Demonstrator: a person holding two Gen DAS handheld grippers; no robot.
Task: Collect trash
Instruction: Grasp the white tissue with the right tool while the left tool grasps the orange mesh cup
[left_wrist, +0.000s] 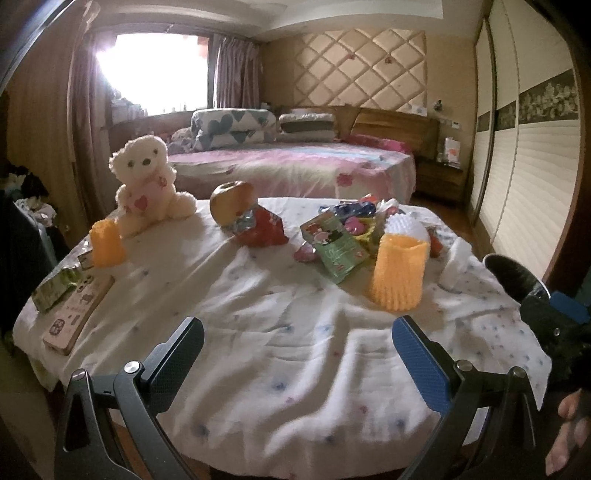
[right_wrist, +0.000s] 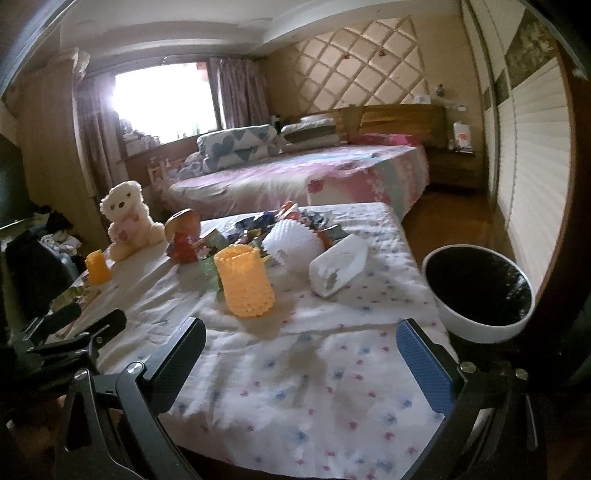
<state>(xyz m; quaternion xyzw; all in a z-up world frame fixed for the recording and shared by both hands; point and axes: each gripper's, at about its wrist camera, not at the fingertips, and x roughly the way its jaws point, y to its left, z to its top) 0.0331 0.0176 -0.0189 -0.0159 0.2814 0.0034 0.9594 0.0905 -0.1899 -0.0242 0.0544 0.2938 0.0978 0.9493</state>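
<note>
Right now both tongs hover above the near edge of a round table (left_wrist: 295, 332) draped in a white cloth dotted with small blue and pink flowers. The left tongs (left_wrist: 297, 349) stand wide with nothing between their pads, and the right tongs (right_wrist: 301, 352) are spread just as wide, likewise holding nothing.

The trash sits toward the far side of the table. A crumpled red wrapper (left_wrist: 264, 229) lies against an apple (left_wrist: 231, 201), touching it. To the right of that, a green snack packet (left_wrist: 334, 245) lies at the near edge of a heap of colourful wrappers (left_wrist: 360, 218). A white knobbly ball (left_wrist: 406, 227) rests beside that heap, just behind an orange woven cup (left_wrist: 397, 275). A white tissue pack (right_wrist: 338, 266) lies tilted near the right edge of the table.

A second orange cup (left_wrist: 105, 242) stands on the left side, just in front of a cream teddy bear (left_wrist: 147, 181) that sits upright. A flat box (left_wrist: 77, 314) and a green carton (left_wrist: 55, 282) lie at the left rim.

Beside the table on the right stands a white bin (right_wrist: 480, 325) lined with a black bag, its mouth open. Beyond the table is a bed (left_wrist: 295, 166) with a pink cover.
</note>
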